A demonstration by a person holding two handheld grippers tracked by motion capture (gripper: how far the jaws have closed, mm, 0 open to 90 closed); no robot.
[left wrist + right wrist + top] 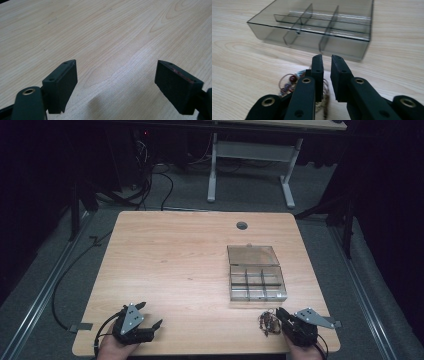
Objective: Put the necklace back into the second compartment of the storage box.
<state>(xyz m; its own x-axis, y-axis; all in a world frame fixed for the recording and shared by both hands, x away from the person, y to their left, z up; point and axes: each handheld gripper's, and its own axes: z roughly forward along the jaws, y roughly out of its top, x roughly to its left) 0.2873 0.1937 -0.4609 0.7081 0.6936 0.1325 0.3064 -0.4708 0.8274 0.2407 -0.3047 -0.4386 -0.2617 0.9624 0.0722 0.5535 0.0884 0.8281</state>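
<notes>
Down at the near left corner of the bench [165,255], the left gripper [150,317] rests in the person's hand with its jaws spread wide and nothing between them; in the left gripper view only bare wood grain lies between the two black pads [61,86].

Further right, past a long stretch of plain wood, a smoky clear compartment box [256,280] sits on the right half of the bench, its lid [252,255] thrown back flat on the far side. Dividers split the tray into small cells, and no contents can be made out in them.

Just in front of the box's near edge lies a small tangle of wire parts [267,321], thin brownish leads with a few dark red beads, seen also in the right gripper view [290,83].

Right beside that tangle, at the near right corner, the right gripper [278,316] points toward the box. Its jaws stand a narrow gap apart, with no part between the pads [340,75]; the bundle lies under and to the left of the left jaw, seemingly touching it.
</notes>
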